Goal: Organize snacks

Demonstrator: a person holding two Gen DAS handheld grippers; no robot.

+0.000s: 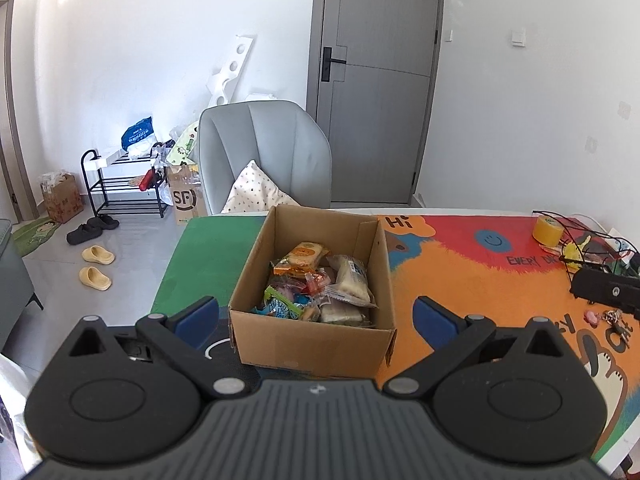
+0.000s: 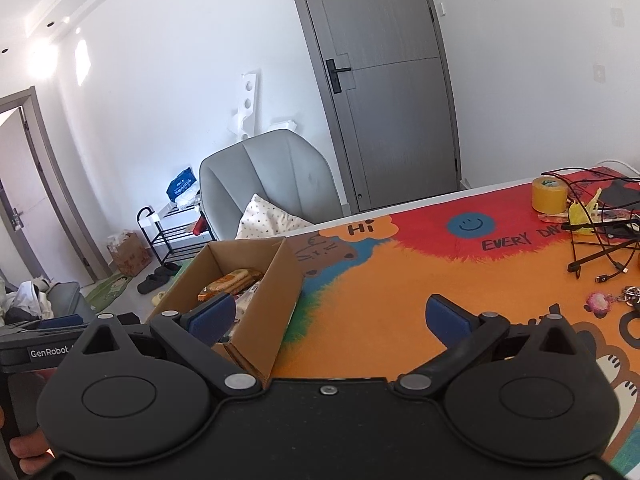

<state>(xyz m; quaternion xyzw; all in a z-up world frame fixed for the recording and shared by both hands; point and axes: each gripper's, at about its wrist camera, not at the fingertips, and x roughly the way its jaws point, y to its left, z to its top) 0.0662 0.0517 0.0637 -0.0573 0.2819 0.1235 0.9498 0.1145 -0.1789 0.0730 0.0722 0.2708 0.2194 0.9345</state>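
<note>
Left gripper (image 1: pixel 316 316): fingers (image 1: pixel 198 316) spread wide, nothing held between them. They straddle the near wall of the cardboard box (image 1: pixel 308 344) without visibly touching it; the blue pads sit just outside the box's two near corners.

Cardboard box: stands upright on the tabletop (image 1: pixel 460 280), top flaps open, at the boundary between the green area and the orange area of the printed cover. Its long axis runs away from the left camera, toward the grey chair (image 1: pixel 268 148) behind the tabletop edge.

Snacks (image 1: pixel 316 284): a loose pile of wrapped packets inside the box. An orange packet (image 1: pixel 300 258) lies toward the far wall, tilted, its long side running roughly left to right. Pale wrapped packets (image 1: pixel 350 280) lie along the right wall, lengthwise with the box. Blue and green wrappers (image 1: pixel 280 306) fill the near left corner.

Right gripper (image 2: pixel 328 316): fingers (image 2: pixel 446 318) spread wide, nothing held. The left finger overlaps the box's near right wall in the right wrist view; contact cannot be confirmed. The right finger hangs over bare orange cover.

Right of the box, well apart: a yellow tape roll (image 2: pixel 549 195) standing on its flat face, a tangle of black cables (image 2: pixel 600 248), and a small pink item (image 2: pixel 598 303) near the tabletop's right side.
</note>
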